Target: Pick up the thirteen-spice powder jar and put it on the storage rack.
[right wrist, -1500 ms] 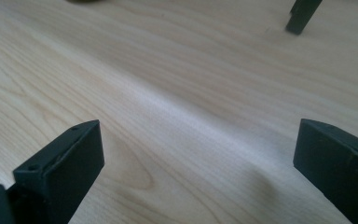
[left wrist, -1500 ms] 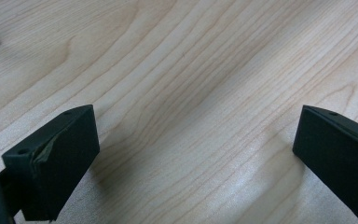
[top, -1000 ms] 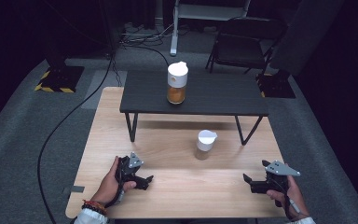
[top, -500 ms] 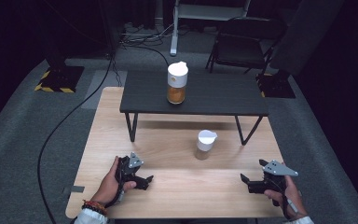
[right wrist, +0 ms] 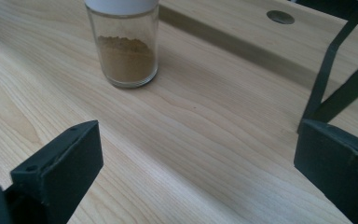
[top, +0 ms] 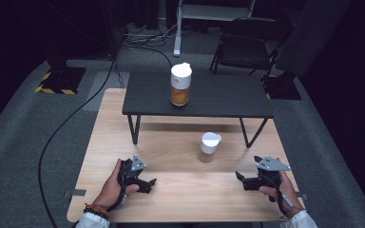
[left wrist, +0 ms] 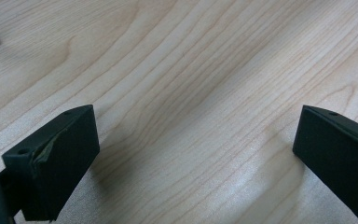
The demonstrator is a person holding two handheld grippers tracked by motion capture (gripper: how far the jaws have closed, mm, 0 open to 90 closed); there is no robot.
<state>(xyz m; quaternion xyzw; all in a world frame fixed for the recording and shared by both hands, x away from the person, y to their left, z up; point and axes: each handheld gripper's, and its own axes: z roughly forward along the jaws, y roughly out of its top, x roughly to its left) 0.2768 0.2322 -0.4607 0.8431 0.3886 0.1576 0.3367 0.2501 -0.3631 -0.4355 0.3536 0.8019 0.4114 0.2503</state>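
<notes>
1. Both tongs rest low over the wooden table: the left gripper and right gripper each have jaws spread wide, holding nothing.
2. One small jar stands between them, farther back.
3. Another, taller jar stands on the black shelf.

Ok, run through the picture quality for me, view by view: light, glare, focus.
High view: the wooden table is lit while the room around it falls to near black; fine detail is soft. Left gripper view: pale glare on the wood between the open jaws, grain sharp farther off, jaws slightly blurred. Right gripper view: the spice jar is fairly crisp, cut off at the top edge, and the near jaws are soft.
</notes>
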